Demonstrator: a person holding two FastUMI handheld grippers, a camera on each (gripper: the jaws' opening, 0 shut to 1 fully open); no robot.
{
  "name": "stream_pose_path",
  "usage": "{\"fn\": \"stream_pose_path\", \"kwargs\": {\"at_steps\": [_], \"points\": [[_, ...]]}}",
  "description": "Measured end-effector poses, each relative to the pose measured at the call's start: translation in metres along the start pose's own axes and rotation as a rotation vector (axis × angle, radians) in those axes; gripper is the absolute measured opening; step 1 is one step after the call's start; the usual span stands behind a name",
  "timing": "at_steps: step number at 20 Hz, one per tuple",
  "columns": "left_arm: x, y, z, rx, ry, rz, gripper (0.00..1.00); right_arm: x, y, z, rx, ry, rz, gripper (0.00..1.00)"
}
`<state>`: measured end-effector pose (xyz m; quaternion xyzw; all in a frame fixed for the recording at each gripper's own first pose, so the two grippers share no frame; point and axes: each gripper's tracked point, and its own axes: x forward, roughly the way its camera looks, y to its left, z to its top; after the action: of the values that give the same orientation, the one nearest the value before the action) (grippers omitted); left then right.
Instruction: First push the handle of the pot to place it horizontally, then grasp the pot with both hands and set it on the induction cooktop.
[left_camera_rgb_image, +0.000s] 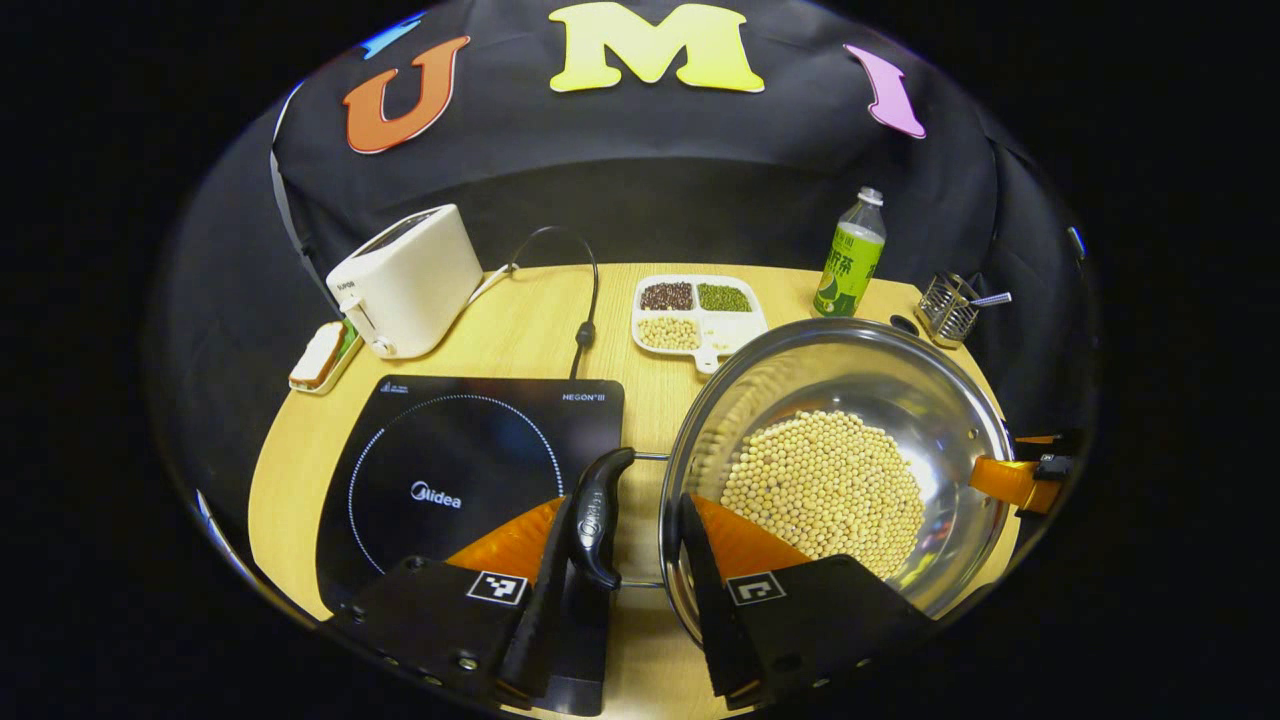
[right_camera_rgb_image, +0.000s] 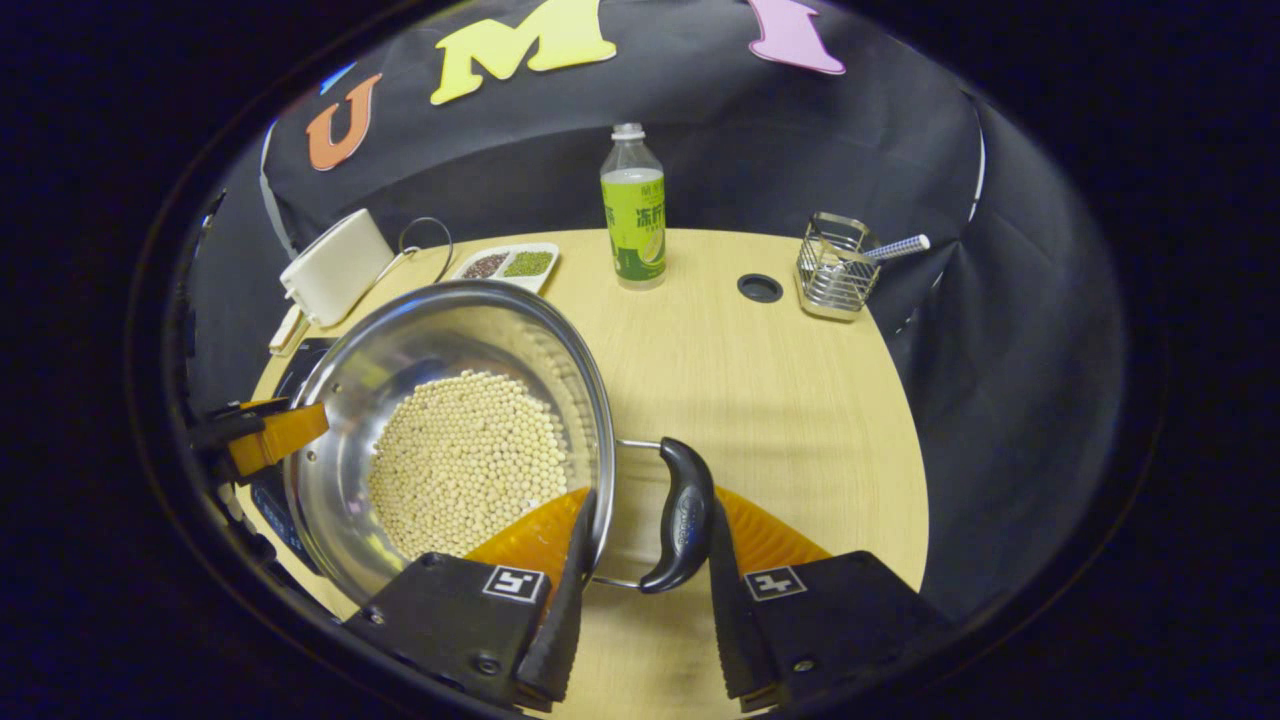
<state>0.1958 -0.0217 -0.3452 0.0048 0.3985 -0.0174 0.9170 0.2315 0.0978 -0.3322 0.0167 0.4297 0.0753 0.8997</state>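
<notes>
In the left gripper view the left gripper (left_camera_rgb_image: 620, 580) straddles the pot's near handle (left_camera_rgb_image: 598, 518), one finger just beside the grip on its outer side, the other over the rim on the bean side; the jaws stand apart and I cannot tell whether both press yet; in the right gripper view the right gripper (right_camera_rgb_image: 645, 570) brackets the other handle (right_camera_rgb_image: 683, 512) the same way, its outer finger touching the grip, its inner one across the rim, again not clearly clamped; both handles lie flat, sticking out sideways, so the push step looks done and the two-handed grasp is being taken; the pot (left_camera_rgb_image: 900, 375), with a bed of pale beans (left_camera_rgb_image: 825, 490) in it, sits on the table (right_camera_rgb_image: 780, 400) just beside the cooktop (left_camera_rgb_image: 450, 470), whose glass carries nothing, so the lift and the placing are left; farther back are a tray (left_camera_rgb_image: 745, 325), a toaster (left_camera_rgb_image: 410, 280), a bottle (right_camera_rgb_image: 633, 210) and a wire rack (right_camera_rgb_image: 833, 265)
</notes>
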Motion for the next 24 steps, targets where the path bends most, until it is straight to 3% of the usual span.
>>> {"fn": "stream_pose_path", "kwargs": {"at_steps": [11, 24], "points": [[-0.047, 0.087, 0.009, 0.031, -0.04, -0.009, 0.58, -0.046, 0.094, -0.007, 0.037, -0.033, 0.01, 0.59], [-0.045, 0.215, -0.005, 0.034, -0.027, 0.013, 0.58, -0.03, 0.225, -0.021, 0.048, -0.006, 0.03, 0.56]]}}
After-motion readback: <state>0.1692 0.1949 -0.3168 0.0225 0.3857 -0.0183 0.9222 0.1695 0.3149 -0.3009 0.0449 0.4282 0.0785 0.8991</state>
